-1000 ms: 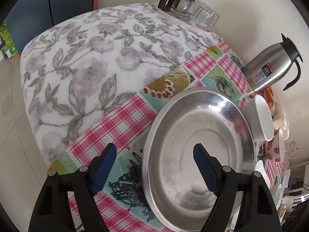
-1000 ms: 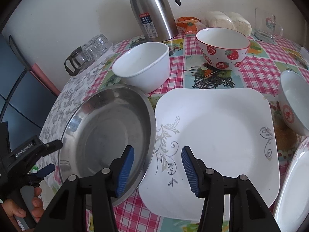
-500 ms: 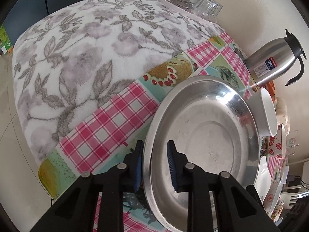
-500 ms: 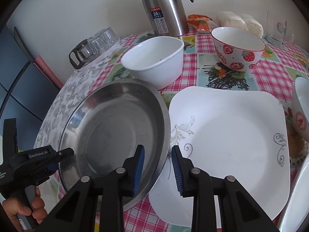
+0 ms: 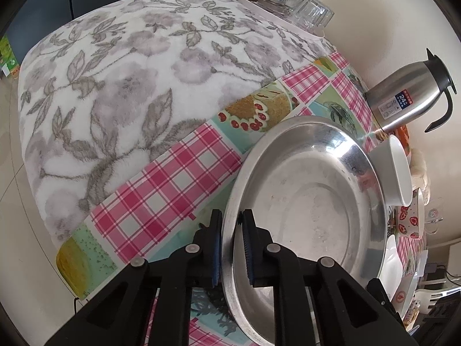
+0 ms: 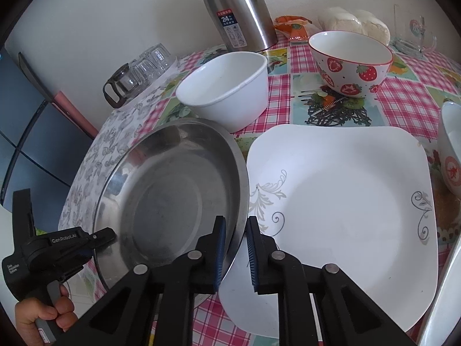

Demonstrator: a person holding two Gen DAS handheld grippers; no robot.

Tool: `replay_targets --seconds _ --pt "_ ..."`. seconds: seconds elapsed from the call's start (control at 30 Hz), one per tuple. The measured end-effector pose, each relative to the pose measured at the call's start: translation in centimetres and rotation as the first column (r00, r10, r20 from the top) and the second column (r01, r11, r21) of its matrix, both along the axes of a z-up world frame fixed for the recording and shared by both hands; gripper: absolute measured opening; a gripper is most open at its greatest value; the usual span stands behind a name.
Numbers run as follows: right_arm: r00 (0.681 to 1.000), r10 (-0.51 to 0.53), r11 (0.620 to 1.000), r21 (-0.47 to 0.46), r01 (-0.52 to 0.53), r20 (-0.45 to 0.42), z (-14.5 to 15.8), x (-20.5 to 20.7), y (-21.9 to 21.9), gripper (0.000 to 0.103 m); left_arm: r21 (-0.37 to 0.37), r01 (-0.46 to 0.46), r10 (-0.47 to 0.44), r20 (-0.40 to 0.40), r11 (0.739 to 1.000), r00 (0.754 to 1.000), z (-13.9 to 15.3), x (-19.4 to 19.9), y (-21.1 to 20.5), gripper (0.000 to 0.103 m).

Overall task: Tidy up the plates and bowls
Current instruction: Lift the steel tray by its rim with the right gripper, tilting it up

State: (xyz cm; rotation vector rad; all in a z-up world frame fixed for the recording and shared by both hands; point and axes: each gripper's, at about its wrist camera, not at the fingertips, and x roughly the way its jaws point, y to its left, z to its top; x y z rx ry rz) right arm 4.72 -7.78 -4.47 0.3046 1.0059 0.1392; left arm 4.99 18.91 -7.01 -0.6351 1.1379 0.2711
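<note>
Since a second ago, both pairs of jaws that stood wide have drawn in onto the rim of the steel plate (image 5: 305,201), one from each side.

In your left wrist view, your left gripper (image 5: 232,248) pinches the near-left rim of the steel plate: one blue pad sits outside the rim and one inside, with the metal edge squeezed between them. The plate lies on the checked tablecloth (image 5: 161,190), just beside the floral blanket (image 5: 115,86). Past its far rim a white bowl (image 5: 397,170) stands close by, and behind that a steel thermos (image 5: 403,101). Upturned glasses (image 5: 288,3) sit at the far edge of the blanket.

In your right wrist view, your right gripper (image 6: 234,252) is closing on the steel plate's near-right rim, with the rim between its pads. That rim overlaps the left edge of the square white plate (image 6: 345,190). The white bowl stands beyond both plates, and the strawberry bowl (image 6: 351,60) to its right. Your left hand (image 6: 43,314) holds the left gripper at the plate's far-left rim.
</note>
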Motion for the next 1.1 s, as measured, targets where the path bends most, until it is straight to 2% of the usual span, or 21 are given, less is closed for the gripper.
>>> replay_targets --seconds 0.37,0.53,0.77,1.0,1.1 --pt "0.999 0.040 0.996 0.076 -0.041 0.016 0.4 -0.2 0.6 0.014 -0.063 -0.085 0.087 0.027 0.994 0.996 0.1 -0.9 2.3 0.014" --pt "0.997 0.075 0.993 0.087 -0.074 -0.013 -0.2 0.0 1.4 0.014 -0.085 -0.118 0.121 0.034 0.989 0.992 0.0 -1.3 3.2 0.014" --pt "0.995 0.096 0.993 0.069 -0.094 -0.029 -0.8 0.4 2.7 0.014 -0.039 -0.123 0.124 0.029 0.992 0.992 0.1 -1.2 3.5 0.015" --pt "0.995 0.089 0.993 0.081 -0.084 -0.052 -1.8 1.3 3.4 0.014 -0.037 -0.118 0.119 0.036 0.992 0.992 -0.1 -1.1 3.9 0.016" --pt "0.995 0.088 0.995 0.058 -0.085 -0.048 -1.9 1.6 3.9 0.014 -0.023 -0.113 0.114 0.035 0.993 0.993 0.0 -0.8 3.8 0.016"
